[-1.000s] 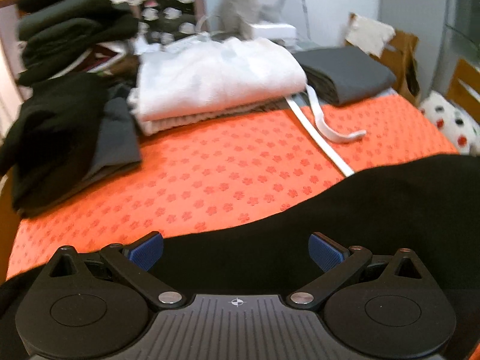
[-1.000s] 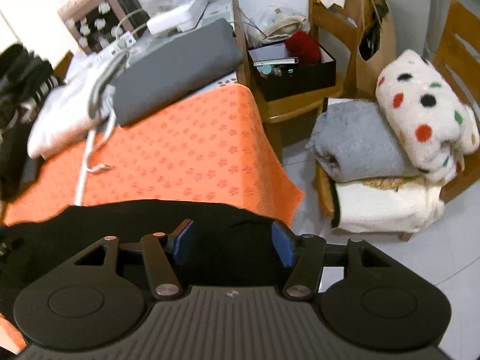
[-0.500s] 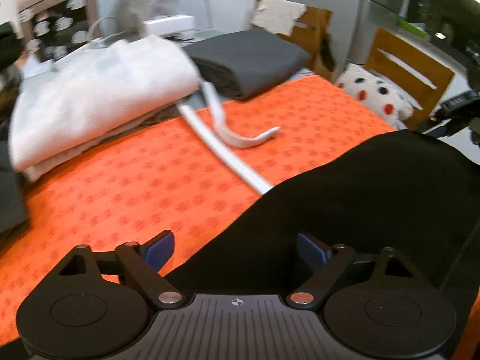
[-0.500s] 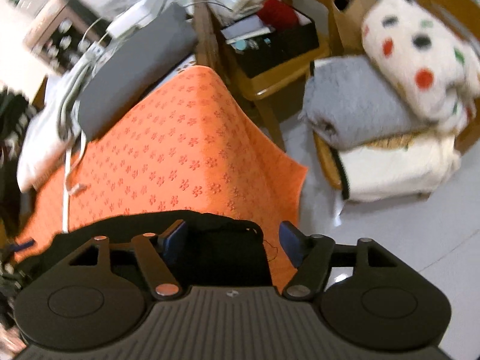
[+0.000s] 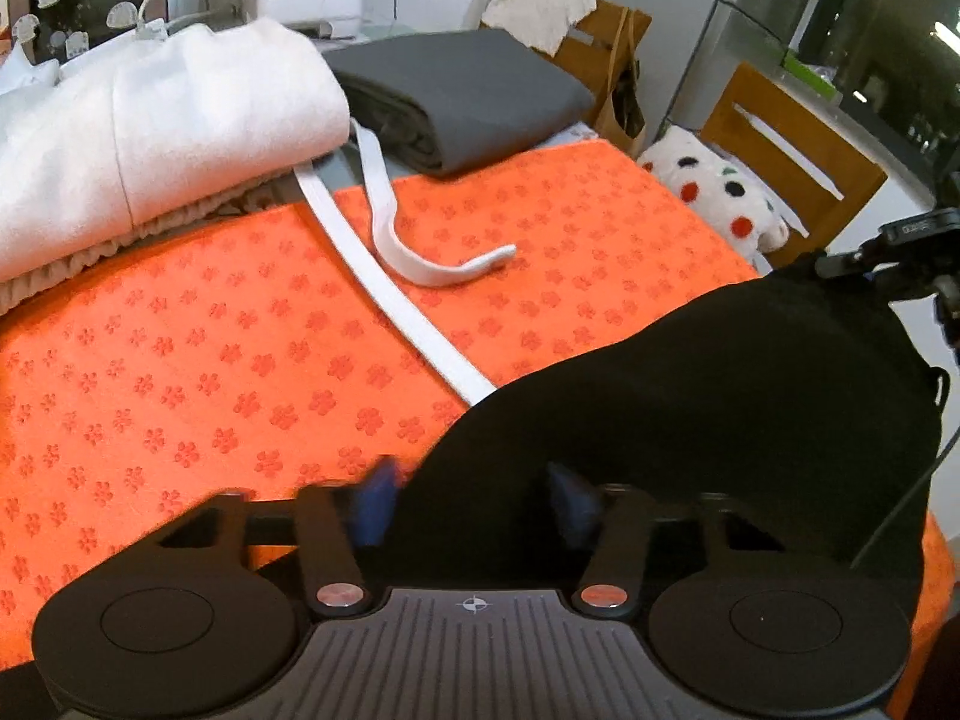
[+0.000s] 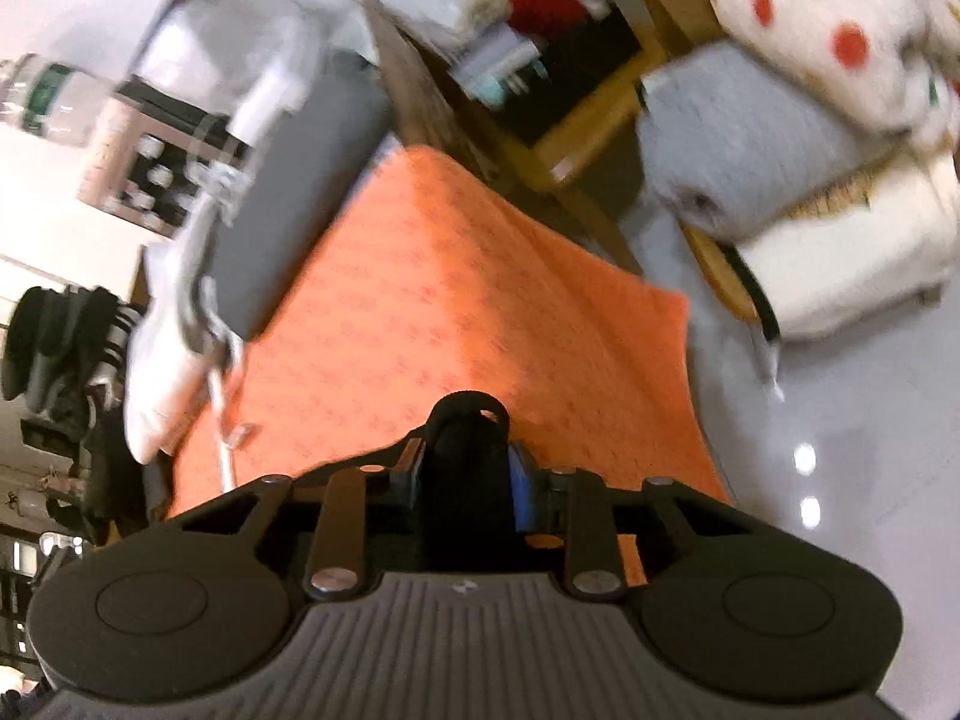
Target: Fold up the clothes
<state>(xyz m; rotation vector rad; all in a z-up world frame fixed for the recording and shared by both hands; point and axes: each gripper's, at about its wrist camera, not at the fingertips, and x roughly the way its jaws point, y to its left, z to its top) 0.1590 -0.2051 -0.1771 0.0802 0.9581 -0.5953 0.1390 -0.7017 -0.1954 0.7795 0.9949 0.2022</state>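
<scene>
**Both grippers closing on the black garment**

We take the black garment (image 5: pixel 708 396) at two spots so we can lift its near edge to fold. It lies dark and limp on the orange cloth (image 5: pixel 210 360), over the cloth's near corner. Left gripper (image 5: pixel 474 501) jaws are closing around an edge. Right gripper (image 6: pixel 462 480) jaws are closing on a bunched fold; the blur probably hides firm contact.

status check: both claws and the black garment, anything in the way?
Left claw closing, black garment between its pads. Right claw closing on a bunched fold of it. White strap runs under the garment's edge on the orange cloth.
</scene>
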